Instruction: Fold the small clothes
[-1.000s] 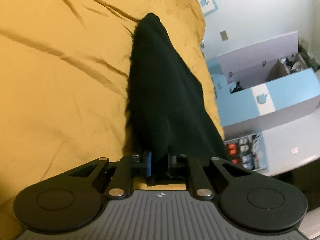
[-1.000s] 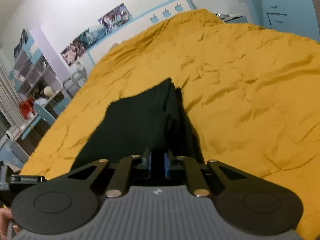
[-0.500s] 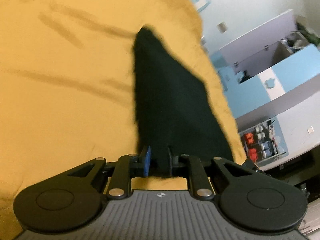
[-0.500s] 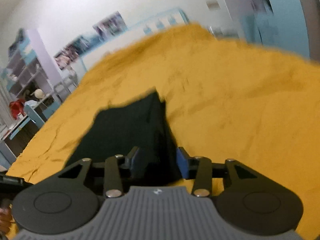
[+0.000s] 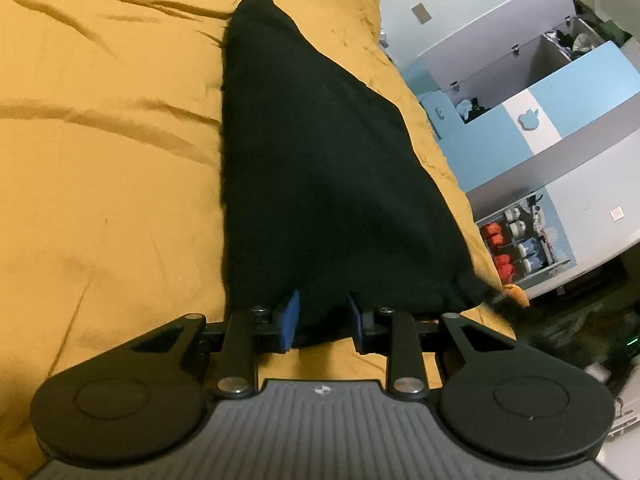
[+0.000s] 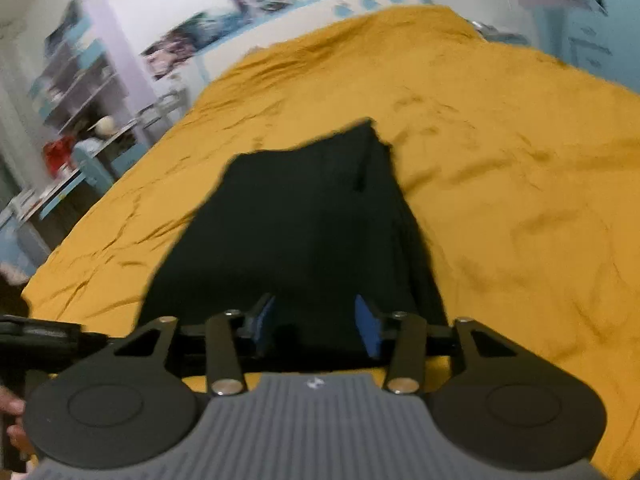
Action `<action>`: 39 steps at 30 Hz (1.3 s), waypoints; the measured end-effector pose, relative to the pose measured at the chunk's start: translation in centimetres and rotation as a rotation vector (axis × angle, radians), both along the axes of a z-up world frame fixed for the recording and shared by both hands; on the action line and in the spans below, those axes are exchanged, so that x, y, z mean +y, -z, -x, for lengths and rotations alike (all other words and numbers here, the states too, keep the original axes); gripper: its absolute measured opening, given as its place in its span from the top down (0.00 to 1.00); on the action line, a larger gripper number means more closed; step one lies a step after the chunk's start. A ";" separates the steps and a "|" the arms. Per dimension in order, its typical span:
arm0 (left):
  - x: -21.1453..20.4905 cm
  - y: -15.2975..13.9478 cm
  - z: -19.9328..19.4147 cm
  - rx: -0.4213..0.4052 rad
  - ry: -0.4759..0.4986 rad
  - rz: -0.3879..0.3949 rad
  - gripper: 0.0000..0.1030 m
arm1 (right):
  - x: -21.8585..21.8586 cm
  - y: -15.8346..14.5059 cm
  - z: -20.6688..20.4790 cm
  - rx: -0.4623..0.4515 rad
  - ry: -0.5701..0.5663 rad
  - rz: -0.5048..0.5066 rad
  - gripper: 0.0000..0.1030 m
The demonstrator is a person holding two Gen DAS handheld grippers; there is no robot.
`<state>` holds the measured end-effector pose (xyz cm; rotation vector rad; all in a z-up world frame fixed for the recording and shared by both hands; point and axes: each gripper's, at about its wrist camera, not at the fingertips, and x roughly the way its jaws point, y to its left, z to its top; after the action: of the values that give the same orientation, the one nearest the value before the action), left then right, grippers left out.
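The black garment (image 5: 320, 168) on the bed (image 5: 100, 160) looks soft and limp; take its near hem. Both grippers' jaws are opening, cloth probably loose between them.

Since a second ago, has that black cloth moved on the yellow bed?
Yes. In the right wrist view, the black cloth now lies flatter, spread leftward across the yellow bedspread.

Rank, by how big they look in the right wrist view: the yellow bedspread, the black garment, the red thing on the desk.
1. bedspread
2. garment, though nearness to the camera enlarges it
3. red thing, far and blurred
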<state>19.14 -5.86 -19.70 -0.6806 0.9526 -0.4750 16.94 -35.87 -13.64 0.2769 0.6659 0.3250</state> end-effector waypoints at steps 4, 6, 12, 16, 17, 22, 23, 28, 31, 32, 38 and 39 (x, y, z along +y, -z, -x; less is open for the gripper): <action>0.3 0.1 0.6 -0.025 -0.003 0.011 0.67 | 4.4 -4.3 -4.6 -0.116 -0.135 -0.014 0.39; 0.4 0.1 0.7 -0.027 -0.011 0.016 0.67 | 7.2 -5.0 -8.8 -0.111 -0.185 -0.027 0.39; 0.7 0.7 0.8 -0.043 -0.005 0.041 0.67 | 14.9 -0.8 -23.0 0.140 -0.291 -0.186 0.41; 1.2 1.3 0.9 -0.032 -0.014 0.082 0.67 | 17.2 2.6 -28.6 0.215 -0.180 -0.206 0.40; 1.2 1.4 0.9 -0.034 -0.012 0.084 0.67 | 17.3 3.5 -29.8 0.230 -0.134 -0.194 0.40; 1.4 1.7 1.0 -0.047 -0.007 0.089 0.67 | 17.0 6.1 -32.9 0.281 -0.035 -0.165 0.40; 1.5 1.8 1.0 -0.047 -0.009 0.096 0.67 | 16.5 5.4 -33.1 0.279 -0.038 -0.191 0.40; 3.2 1.7 1.0 0.018 -0.046 0.232 0.66 | 11.2 1.0 -29.3 0.227 -0.097 -0.249 0.36; 4.8 -0.8 1.9 -0.057 -0.061 0.265 0.51 | 5.3 -1.7 -25.6 0.183 -0.090 -0.239 0.31; 5.7 -1.8 2.4 -0.090 -0.085 0.232 0.39 | 3.3 -2.4 -24.0 0.173 -0.087 -0.235 0.26; 9.2 -1.4 1.9 -0.028 -0.141 0.243 0.26 | -8.2 -1.8 -20.2 0.225 -0.014 -0.250 0.22; 9.2 -0.8 1.6 0.002 -0.137 0.272 0.26 | -9.5 -1.1 -19.8 0.246 0.001 -0.269 0.22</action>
<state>17.58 3.37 -18.88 -0.9854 0.8442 -0.4870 36.77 -45.32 -12.57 0.5809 0.8650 0.3839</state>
